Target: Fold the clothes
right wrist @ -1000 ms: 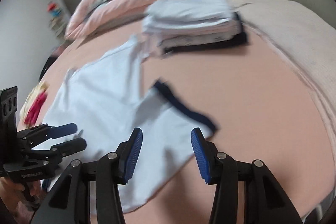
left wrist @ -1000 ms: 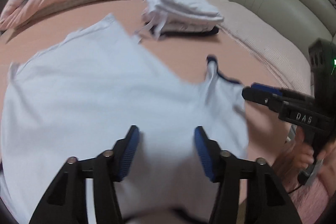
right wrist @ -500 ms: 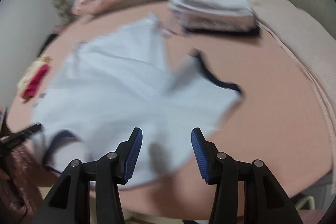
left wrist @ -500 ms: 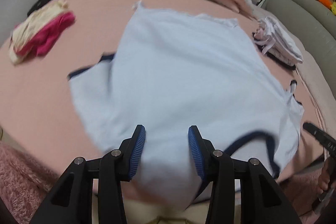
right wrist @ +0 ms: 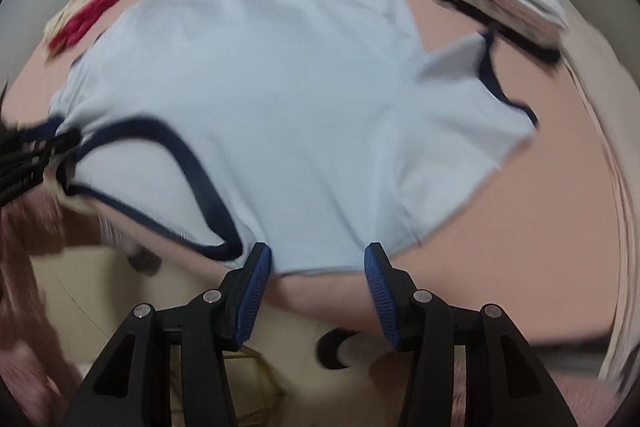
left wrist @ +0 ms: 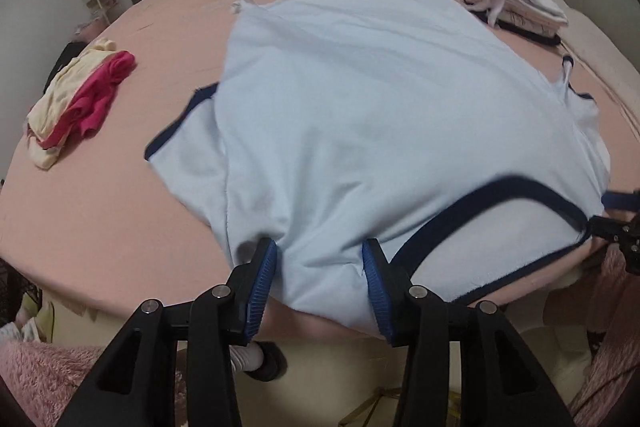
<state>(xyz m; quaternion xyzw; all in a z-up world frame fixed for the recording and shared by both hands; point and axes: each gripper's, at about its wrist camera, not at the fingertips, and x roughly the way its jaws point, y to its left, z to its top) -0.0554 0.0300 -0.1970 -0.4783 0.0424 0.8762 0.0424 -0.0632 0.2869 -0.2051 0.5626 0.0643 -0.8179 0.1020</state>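
Now we square the light-blue T-shirt on the bed: left gripper and right gripper half-open over its shoulders, fabric between, unpinched; close evenly.

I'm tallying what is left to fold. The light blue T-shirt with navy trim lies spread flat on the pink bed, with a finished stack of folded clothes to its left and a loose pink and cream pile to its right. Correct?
The sides are swapped. In the left wrist view the light blue T-shirt lies spread on the pink bed, but the folded stack is to its right and the pink and cream pile to its left.
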